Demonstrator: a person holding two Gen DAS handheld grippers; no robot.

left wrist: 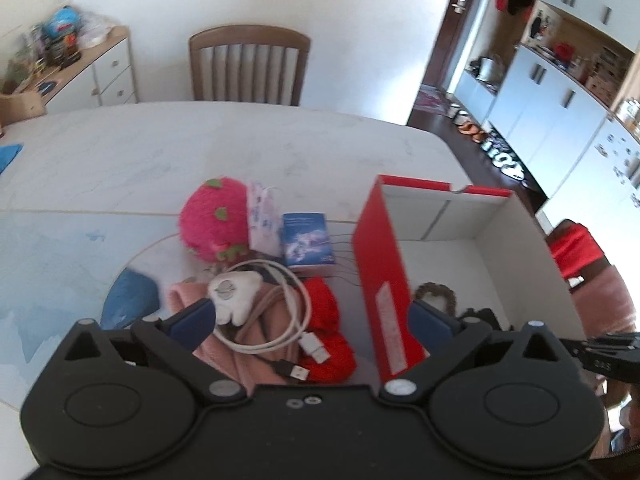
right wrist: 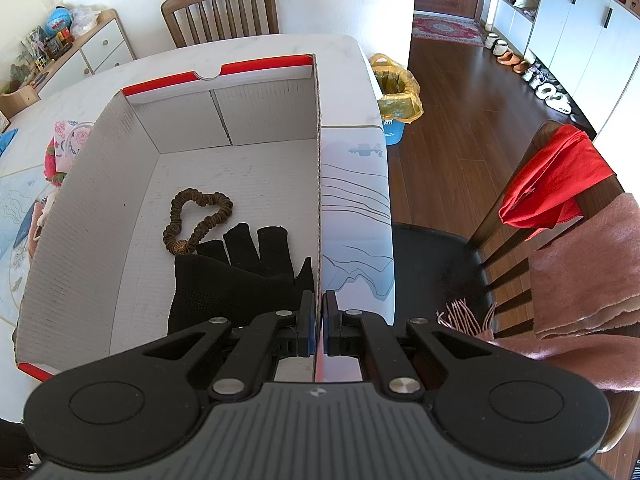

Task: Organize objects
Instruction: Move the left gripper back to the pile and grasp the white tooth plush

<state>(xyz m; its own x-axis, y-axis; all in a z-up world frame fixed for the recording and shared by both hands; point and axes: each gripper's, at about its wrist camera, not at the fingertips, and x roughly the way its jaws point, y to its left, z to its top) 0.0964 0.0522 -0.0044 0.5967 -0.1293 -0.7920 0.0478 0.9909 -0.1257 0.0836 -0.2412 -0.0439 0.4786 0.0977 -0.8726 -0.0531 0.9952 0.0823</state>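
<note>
**Red-and-white box gripped at its right wall, loose items waiting beside it**

Cardboard forms the open box [right wrist: 248,160], red outside and white inside, standing on the marble table [left wrist: 200,152]. My right gripper [right wrist: 318,320] is closed on the near end of the box's right wall, 1 finger inside and 1 outside. My left gripper [left wrist: 312,316] hangs wide open above the pile left of the box, holding nothing; its right finger sits over the box's left wall.

Inside the box lie 2 things: a brown scrunchie [right wrist: 198,216] and a black glove [right wrist: 236,276], the glove's cuff hidden under my right gripper. From the left wrist view both are mostly cut off by the red wall.

Outside, the pile holds a white cable [left wrist: 280,312] coiled on pink cloth [left wrist: 256,344], a white mitten-shaped item [left wrist: 234,292], something red [left wrist: 328,320], a blue book [left wrist: 308,244], a pink strawberry plush [left wrist: 214,220] and a floral card [left wrist: 264,220]. A blue object [left wrist: 128,296] at the left I cannot identify; my left finger covers part of it.

A wooden chair [left wrist: 248,68] stands behind the table.
</note>
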